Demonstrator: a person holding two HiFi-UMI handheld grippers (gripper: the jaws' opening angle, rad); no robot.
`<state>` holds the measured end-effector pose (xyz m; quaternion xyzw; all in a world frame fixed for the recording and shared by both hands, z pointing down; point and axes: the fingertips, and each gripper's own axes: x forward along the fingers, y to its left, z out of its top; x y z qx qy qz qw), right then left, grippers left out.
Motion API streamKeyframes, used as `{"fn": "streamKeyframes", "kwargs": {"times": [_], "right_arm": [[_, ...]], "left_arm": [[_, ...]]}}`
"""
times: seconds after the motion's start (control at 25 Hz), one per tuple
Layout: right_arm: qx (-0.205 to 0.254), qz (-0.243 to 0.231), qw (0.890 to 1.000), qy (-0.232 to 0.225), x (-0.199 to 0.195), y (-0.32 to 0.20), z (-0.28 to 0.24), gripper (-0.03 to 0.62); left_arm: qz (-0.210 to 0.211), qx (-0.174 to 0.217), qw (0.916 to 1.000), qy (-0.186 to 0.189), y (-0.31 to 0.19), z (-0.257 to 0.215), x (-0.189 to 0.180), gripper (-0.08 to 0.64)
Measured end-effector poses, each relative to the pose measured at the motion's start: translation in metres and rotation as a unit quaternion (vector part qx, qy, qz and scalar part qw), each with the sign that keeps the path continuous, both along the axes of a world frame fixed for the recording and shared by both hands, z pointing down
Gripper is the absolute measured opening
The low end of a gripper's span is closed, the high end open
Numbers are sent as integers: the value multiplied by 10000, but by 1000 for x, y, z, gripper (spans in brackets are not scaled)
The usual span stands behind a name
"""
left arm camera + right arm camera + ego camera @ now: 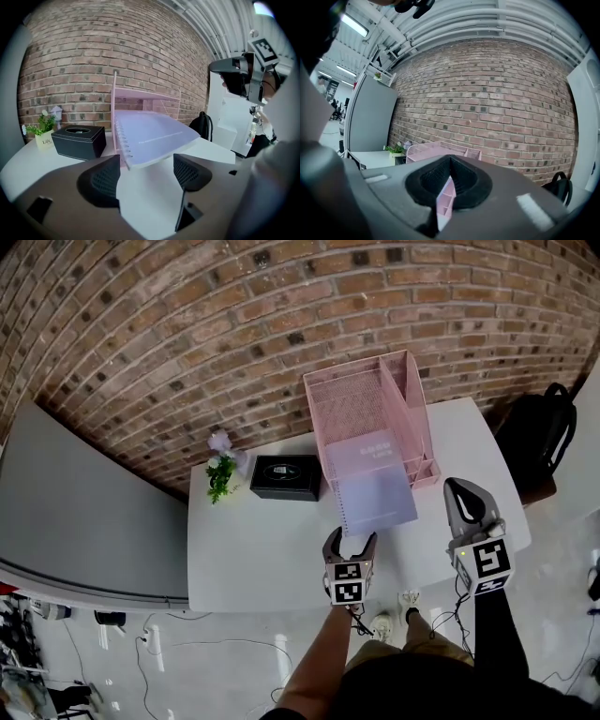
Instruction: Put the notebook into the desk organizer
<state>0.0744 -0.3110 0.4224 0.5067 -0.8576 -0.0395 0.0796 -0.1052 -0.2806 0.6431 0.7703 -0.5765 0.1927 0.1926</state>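
Observation:
A lavender spiral notebook lies tilted with its far end in the pink mesh desk organizer and its near end sticking out over the white table. My left gripper stands open just short of the notebook's near edge. In the left gripper view the notebook hangs ahead of the pads, untouched, with the organizer behind it. My right gripper is shut and empty off the table's right front, pointing at the organizer.
A black box and a small potted plant stand left of the organizer. A brick wall runs behind the table. On the floor to the right stands a black backpack.

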Motion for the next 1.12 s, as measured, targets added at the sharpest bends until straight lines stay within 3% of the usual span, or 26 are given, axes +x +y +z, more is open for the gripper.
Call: {"fn": "streamKeyframes", "kwargs": {"times": [0.68, 1.12], "right_arm": [[18, -169, 9998, 102, -2, -19, -1, 0], [-36, -120, 9999, 20, 13, -39, 5, 0]], "left_arm": [[20, 611, 9979, -217, -35, -49, 9, 318], [-157, 581, 9977, -298, -81, -55, 14, 299]]}}
